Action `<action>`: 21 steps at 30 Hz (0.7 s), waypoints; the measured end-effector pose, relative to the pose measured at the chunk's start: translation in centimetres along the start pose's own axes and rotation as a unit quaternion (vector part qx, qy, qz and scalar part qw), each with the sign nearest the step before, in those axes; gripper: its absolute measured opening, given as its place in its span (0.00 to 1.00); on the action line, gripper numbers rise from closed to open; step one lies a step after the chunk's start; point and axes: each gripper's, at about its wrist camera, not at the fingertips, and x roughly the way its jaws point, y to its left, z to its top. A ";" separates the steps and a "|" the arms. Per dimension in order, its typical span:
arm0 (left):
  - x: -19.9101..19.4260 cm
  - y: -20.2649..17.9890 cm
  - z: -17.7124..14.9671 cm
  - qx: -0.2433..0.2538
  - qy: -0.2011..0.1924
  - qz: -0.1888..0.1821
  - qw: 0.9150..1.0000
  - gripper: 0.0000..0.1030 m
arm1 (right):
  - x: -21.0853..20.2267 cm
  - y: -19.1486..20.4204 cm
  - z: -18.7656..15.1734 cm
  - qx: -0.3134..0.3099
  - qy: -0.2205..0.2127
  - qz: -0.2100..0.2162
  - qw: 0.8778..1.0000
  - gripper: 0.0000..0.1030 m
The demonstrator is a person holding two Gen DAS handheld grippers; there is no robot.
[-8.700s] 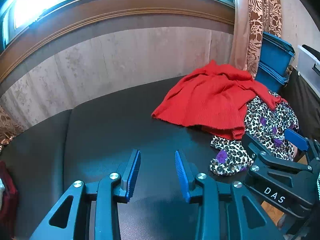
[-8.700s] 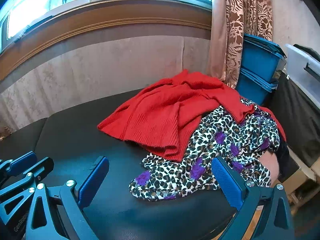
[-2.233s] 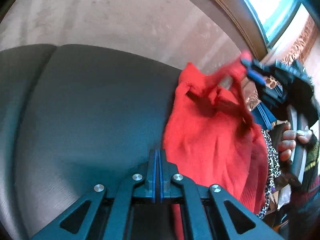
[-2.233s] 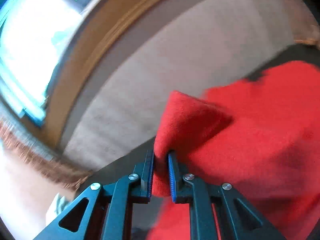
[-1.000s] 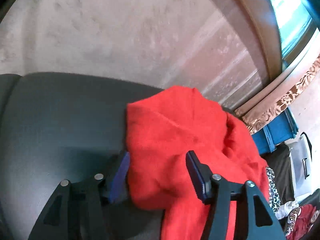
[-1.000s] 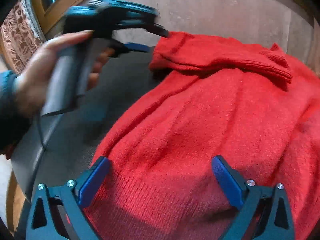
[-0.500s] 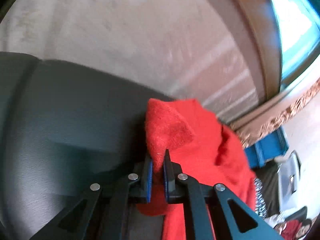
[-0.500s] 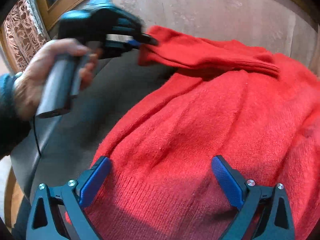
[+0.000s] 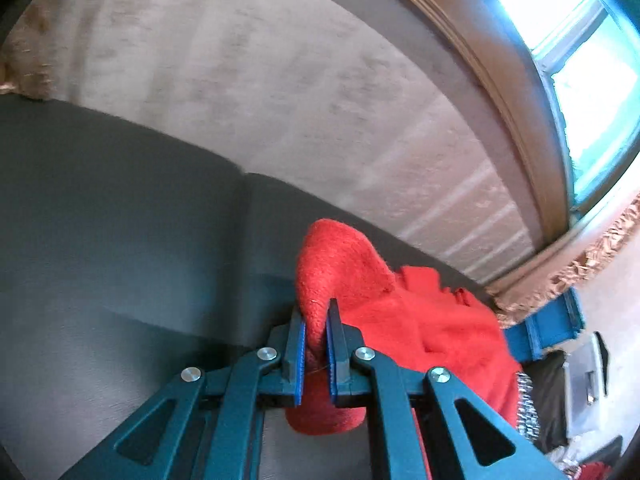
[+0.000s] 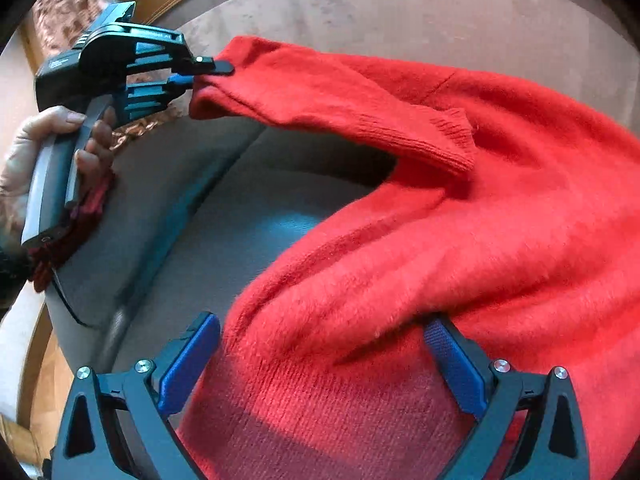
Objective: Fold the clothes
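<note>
1. Pinching a fold of the red sweater [image 9: 400, 320], the left gripper [image 9: 316, 344] has its jaws clamped tight on the knit.
2. In the right wrist view that left gripper [image 10: 208, 74] holds the sleeve end up off the dark cushion [image 10: 224, 216], gripped by a hand [image 10: 44, 140].
3. The right gripper [image 10: 324, 364] has its jaws wide apart, straddling the sweater's hem, which lies draped over the cushion.
4. Behind stands a beige wall [image 9: 280, 80].

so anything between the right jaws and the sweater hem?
Nothing visible. The right gripper is open, its jaws straddling the red sweater hem. The left gripper is shut on a sleeve.
</note>
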 end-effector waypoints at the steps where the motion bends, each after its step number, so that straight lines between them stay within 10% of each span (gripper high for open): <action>1: -0.4 0.8 0.0 -0.006 -0.001 0.010 1.000 0.07 | 0.2 0.5 0.0 -0.010 0.000 -0.005 1.000 1.00; 11: -5.2 5.0 0.2 -0.064 -0.038 0.146 0.987 0.10 | -6.0 -1.6 -1.7 0.052 -0.065 0.056 0.995 1.00; 17: -9.1 -0.7 -0.9 -0.030 -0.099 0.078 0.992 0.15 | -17.5 -10.0 -6.6 0.168 -0.176 -0.048 0.969 1.00; 21: -4.0 -9.6 -4.5 0.085 -0.038 0.014 0.996 0.16 | -23.5 -16.3 -10.9 0.280 -0.210 -0.131 0.928 1.00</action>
